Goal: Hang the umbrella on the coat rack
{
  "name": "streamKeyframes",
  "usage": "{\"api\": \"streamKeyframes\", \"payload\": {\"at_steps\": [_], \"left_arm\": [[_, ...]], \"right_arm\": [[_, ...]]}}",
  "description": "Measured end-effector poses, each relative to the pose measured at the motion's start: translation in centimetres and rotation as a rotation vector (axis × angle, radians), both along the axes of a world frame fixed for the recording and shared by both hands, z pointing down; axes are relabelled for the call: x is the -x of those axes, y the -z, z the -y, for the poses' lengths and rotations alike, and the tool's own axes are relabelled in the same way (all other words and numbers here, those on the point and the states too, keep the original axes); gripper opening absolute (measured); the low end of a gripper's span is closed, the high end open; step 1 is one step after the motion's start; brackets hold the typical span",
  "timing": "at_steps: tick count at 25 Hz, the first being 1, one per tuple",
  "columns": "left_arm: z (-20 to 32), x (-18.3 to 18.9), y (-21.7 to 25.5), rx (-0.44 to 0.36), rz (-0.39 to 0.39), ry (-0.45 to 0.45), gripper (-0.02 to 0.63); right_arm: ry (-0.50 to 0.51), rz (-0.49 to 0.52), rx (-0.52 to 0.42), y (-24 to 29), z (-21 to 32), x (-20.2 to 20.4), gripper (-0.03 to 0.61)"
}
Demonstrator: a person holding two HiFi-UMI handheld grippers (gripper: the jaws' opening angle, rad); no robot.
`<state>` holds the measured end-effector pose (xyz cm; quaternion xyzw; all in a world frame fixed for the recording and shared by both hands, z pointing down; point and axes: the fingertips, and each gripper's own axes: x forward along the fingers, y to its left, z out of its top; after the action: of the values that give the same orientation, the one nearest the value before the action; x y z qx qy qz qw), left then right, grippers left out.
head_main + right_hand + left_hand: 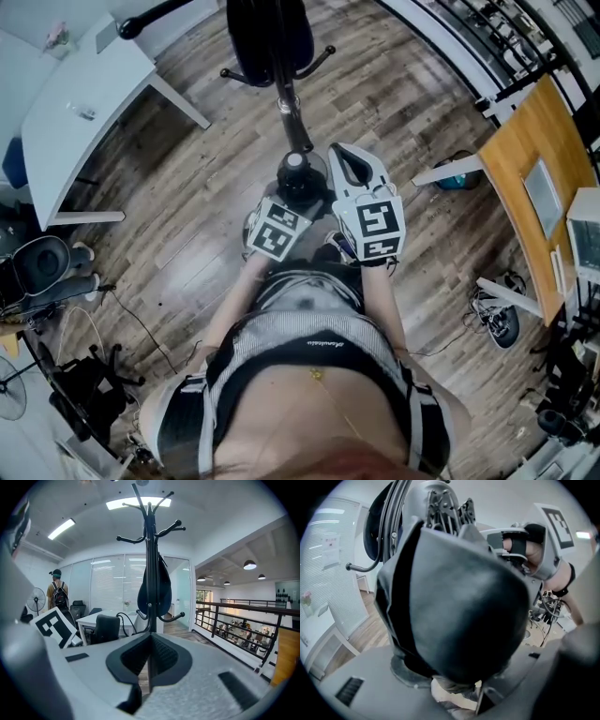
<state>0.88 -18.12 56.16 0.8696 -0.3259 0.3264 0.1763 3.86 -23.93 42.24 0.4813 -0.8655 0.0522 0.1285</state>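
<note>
A folded black umbrella (459, 602) fills the left gripper view, its metal ribs (445, 508) pointing up. My left gripper (454, 686) is shut on it with the jaws wide around its body. In the head view the umbrella's round end (297, 173) shows just ahead of the left gripper (292, 192). The black coat rack (150, 569) stands straight ahead, with a dark item (154, 590) hanging on its pole (286, 98). My right gripper (150, 665) is shut and empty, and it sits beside the umbrella (340, 153).
A white desk (84, 112) stands at the left and a wooden table (530, 178) at the right. A black railing (234, 620) runs right of the rack. A person with a backpack (57, 592) stands far left by a fan (35, 603). Cables and a chair (42, 264) lie at the lower left.
</note>
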Motion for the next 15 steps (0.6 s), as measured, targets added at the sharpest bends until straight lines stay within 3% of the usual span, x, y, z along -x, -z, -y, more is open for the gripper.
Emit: {"api": "streamKeyframes", "payload": {"at_steps": [15], "left_arm": [[0.8, 0.4, -1.5, 0.02, 0.006, -0.057, 0.248]], "right_arm": [[-0.058, -0.018, 0.025, -0.9, 0.2, -0.1, 0.003]]}}
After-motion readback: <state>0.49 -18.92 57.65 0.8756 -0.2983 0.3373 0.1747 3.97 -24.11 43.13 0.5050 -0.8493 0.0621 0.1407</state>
